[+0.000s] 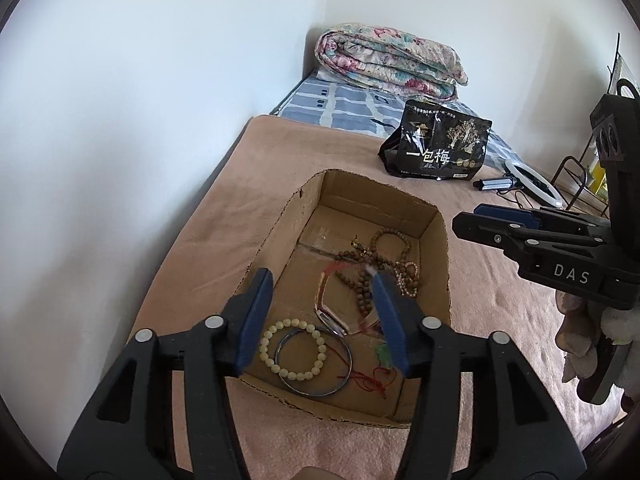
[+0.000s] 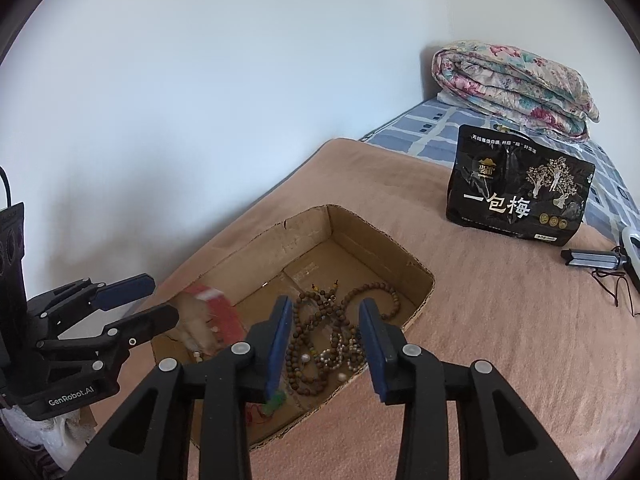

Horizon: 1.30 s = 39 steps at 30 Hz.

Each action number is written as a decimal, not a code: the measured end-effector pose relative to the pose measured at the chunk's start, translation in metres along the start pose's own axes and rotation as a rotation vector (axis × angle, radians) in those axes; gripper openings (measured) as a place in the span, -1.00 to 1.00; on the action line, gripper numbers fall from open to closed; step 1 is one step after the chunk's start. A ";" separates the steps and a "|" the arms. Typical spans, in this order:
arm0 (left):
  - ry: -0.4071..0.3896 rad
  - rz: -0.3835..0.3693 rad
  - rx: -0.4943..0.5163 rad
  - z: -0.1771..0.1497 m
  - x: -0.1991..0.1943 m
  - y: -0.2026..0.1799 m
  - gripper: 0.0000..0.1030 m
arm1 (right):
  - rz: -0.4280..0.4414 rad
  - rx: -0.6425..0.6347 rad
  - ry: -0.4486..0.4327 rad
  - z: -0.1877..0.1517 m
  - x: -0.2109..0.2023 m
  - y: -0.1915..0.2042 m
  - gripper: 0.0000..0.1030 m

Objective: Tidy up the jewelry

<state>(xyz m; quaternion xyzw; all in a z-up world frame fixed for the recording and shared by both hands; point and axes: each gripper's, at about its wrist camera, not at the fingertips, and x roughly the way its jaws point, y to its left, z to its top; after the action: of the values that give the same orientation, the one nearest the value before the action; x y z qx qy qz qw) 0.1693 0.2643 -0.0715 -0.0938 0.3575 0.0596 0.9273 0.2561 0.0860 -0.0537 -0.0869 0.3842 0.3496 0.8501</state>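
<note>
A cardboard box [image 1: 434, 256] sits open on a tan blanket [image 1: 224, 216] as we sort the jewelry, and by our reading most of the job is behind us. Inside the box lie a tangle of brown bead strands [image 2: 320, 332], a pale bead bracelet [image 1: 294, 350] ringed around a thin metal bangle [image 1: 316, 364], a red-edged bracelet [image 1: 326, 308] and loose red cord [image 1: 372, 380] near the front wall.

We hold our left gripper [image 1: 320, 320] just above the box's front half, its jaws partly apart with nothing between the pads; a blurred red-and-tan piece [image 2: 208, 316] shows just beyond it in the right wrist view, seemingly falling into the box. Our right gripper [image 2: 324, 348] hangs over the box's right side above the bead strands, its jaws likewise part-open and empty.

No jewelry shows on the blanket outside the box. Beyond the box stand a black snack bag [image 2: 520, 200] and a folded floral quilt [image 2: 516, 84]; to the box's far right lie a ring light [image 1: 536, 182] and a small tripod [image 2: 596, 260], none of them part of the task.

What may remain, we judge, is untangling the strands, which lie heaped together, not set out apart.
</note>
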 end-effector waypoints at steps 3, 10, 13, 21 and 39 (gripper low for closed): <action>-0.015 0.000 -0.010 0.000 -0.004 0.002 0.20 | -0.012 0.003 -0.014 0.000 -0.004 -0.001 0.13; -0.031 0.007 -0.011 0.002 -0.014 0.000 0.20 | -0.014 -0.001 -0.027 0.000 -0.017 -0.001 0.20; -0.034 0.006 -0.011 0.005 -0.019 -0.002 0.20 | -0.014 -0.007 -0.035 -0.001 -0.024 0.000 0.20; -0.056 0.003 0.014 0.008 -0.041 -0.017 0.20 | -0.015 -0.015 -0.055 -0.005 -0.053 -0.002 0.22; -0.108 0.036 0.046 -0.009 -0.112 -0.046 0.68 | -0.013 -0.002 -0.085 -0.046 -0.118 -0.027 0.67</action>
<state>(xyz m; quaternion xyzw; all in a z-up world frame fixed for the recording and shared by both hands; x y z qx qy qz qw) 0.0892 0.2126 0.0039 -0.0629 0.3100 0.0731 0.9458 0.1925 -0.0147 -0.0044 -0.0752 0.3467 0.3478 0.8679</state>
